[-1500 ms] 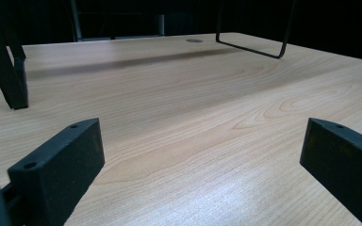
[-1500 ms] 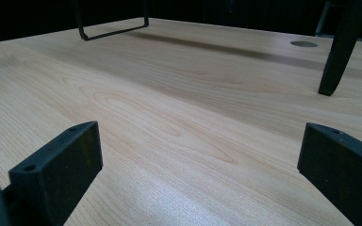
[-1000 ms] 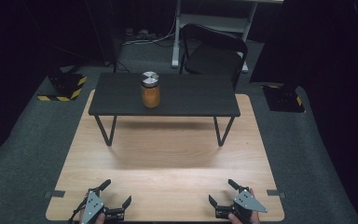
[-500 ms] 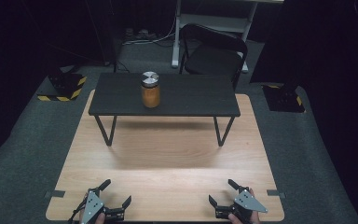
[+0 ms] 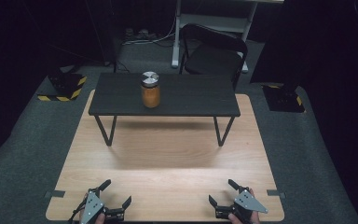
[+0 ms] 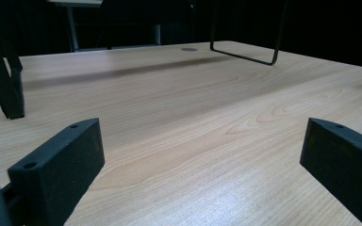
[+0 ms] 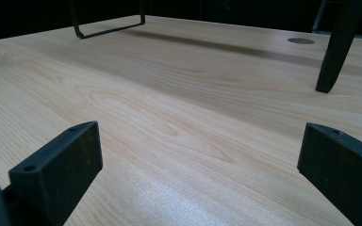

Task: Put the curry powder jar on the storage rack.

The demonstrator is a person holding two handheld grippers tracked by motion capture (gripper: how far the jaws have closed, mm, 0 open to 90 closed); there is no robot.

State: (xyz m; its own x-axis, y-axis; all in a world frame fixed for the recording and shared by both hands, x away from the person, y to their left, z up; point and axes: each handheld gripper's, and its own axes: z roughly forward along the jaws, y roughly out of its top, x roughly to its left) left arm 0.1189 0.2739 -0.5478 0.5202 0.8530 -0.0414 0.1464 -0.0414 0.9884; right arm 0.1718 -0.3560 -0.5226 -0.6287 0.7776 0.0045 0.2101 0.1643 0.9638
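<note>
Both grippers parked, jar not yet approached.

The left gripper (image 5: 114, 201) and right gripper (image 5: 221, 196) rest at the near edge of the wooden tabletop (image 5: 168, 154), fingers (image 6: 59, 165) spread wide and holding nothing; the right gripper's fingers (image 7: 56, 162) are likewise released over bare wood. The jar (image 5: 150, 89), amber with a metal lid, stands upright on the black bench (image 5: 191, 95) at the far side, well apart from both. Judged from this, the reach has not begun; the next move calls for a long forward and upward reach to the jar.
</note>
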